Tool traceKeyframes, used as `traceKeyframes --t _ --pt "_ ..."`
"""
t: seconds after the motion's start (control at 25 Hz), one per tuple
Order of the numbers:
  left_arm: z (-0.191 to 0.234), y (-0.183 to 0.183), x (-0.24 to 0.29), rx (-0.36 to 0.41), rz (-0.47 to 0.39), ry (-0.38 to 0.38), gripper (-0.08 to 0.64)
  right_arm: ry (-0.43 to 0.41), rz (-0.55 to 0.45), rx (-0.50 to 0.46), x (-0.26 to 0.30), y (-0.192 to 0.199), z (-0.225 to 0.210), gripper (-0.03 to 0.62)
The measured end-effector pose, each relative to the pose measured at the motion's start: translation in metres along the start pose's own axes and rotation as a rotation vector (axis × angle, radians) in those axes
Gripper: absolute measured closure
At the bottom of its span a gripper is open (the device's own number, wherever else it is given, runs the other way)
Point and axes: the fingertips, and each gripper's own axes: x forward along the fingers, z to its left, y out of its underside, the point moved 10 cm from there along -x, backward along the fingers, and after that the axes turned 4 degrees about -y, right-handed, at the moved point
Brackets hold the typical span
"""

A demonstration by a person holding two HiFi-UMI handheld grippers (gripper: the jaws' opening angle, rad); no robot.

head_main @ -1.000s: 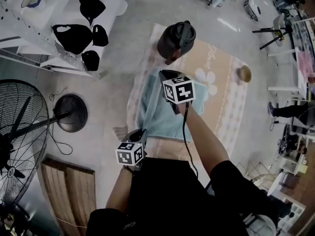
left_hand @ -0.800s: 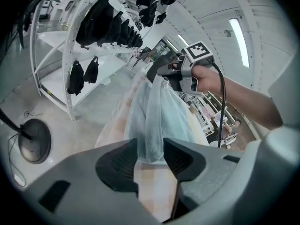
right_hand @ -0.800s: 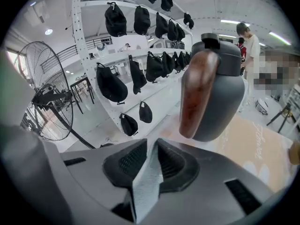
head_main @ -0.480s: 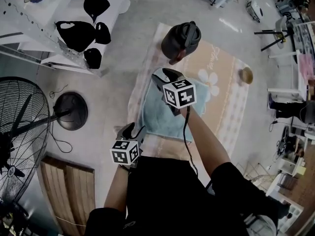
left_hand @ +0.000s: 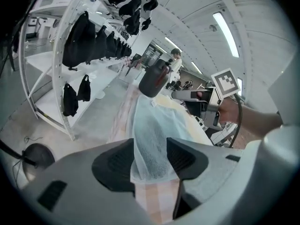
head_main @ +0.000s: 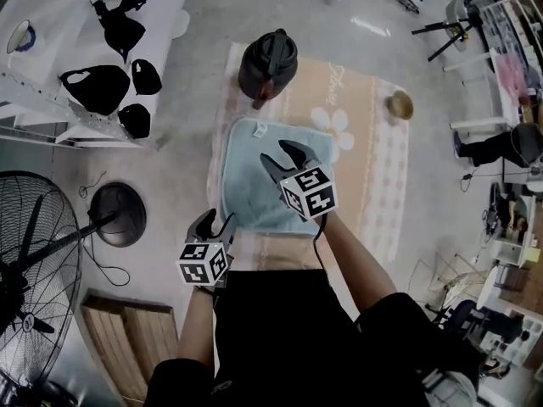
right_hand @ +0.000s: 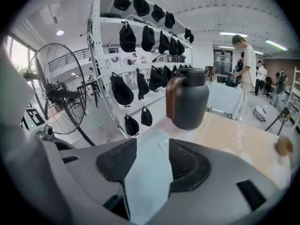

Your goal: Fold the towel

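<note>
Folded light-blue towel [head_main: 254, 176] is seen flat at frame centre on peach mat [head_main: 373, 168], w/ L gripper [head_main: 215, 224] at its lower-left corner & R gripper [head_main: 282, 158] over its middle, both jaws just opened, towel seen betw. them but not pinched.

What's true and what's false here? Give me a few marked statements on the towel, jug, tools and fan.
1. The towel lies spread on the mat. True.
2. The dark jug stands on the towel. False: it stands on the mat, beyond the towel's far edge.
3. Both tools are clamped on the towel. False: the left tool and right tool have their jaws apart, having just been opening. The towel only shows through the gaps and is not gripped.
4. A standing fan is on the floor to the person's left. True.
</note>
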Motion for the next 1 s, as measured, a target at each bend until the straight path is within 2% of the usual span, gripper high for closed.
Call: traceKeyframes --t 0.2,0.52,0.72,1.0 --pt "-0.042 -0.002 0.01 0.07 0.025 0.062 0.359 0.052 -0.004 0.034 -0.044 0.024 -0.019 0.396" --pt "-0.128 0.015 0.053 0.171 0.11 0.158 0.357 0.125 -0.035 0.101 -0.105 0.063 -0.082 0.396" --pt "-0.181 0.033 0.083 0.197 0.15 0.163 0.357 0.11 -0.046 0.132 -0.126 0.087 -0.124 0.396" --pt "-0.234 0.065 0.109 0.213 0.194 0.113 0.357 0.032 -0.015 0.127 -0.126 0.114 -0.16 0.396"
